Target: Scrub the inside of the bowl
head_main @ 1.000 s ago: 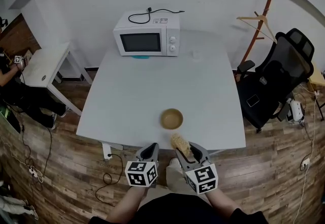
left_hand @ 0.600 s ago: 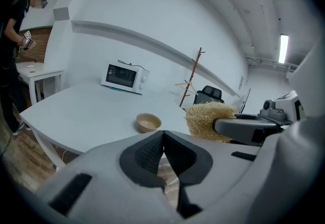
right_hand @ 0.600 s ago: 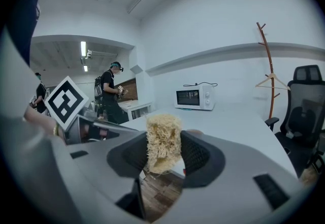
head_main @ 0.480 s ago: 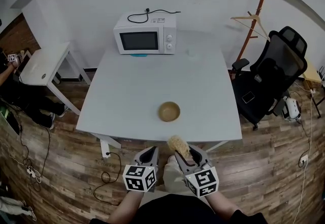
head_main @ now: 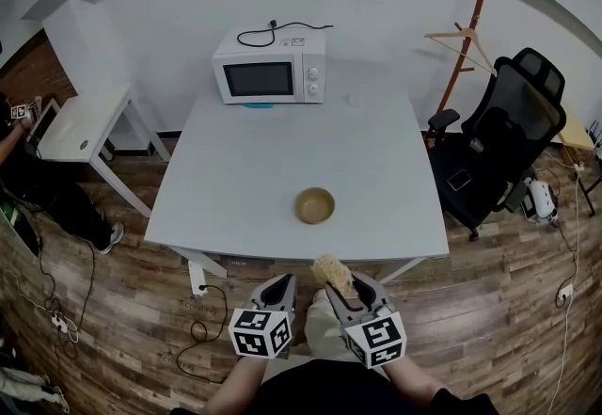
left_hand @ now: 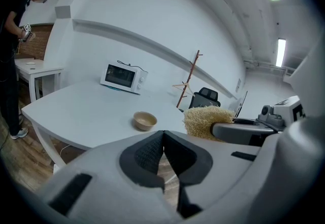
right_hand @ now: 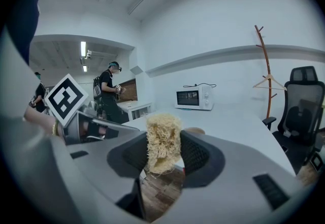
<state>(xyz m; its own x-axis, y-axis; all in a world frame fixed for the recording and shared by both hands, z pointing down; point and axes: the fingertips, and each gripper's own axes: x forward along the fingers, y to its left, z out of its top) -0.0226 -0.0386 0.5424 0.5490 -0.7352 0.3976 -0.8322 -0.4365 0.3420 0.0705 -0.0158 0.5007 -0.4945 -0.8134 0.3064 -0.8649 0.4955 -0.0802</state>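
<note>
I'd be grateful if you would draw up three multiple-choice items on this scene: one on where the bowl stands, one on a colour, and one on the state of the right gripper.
1. Where is the bowl?
A. On the table, near the person's edge, apart from the microwave
B. On top of the microwave
C. Inside the microwave

2. What colour is the microwave?
A. Black
B. White
C. Red

3. What state is the right gripper in?
A. Open and empty
B. Shut on the scrubber
C. Shut on the bowl

Answers:
1 A: the head view shows it standing alone on the tabletop, far from the microwave.
2 B: its casing is white in every view.
3 B: the right gripper view shows the jaws pressed on the straw-coloured, fibrous scrubber.
</note>
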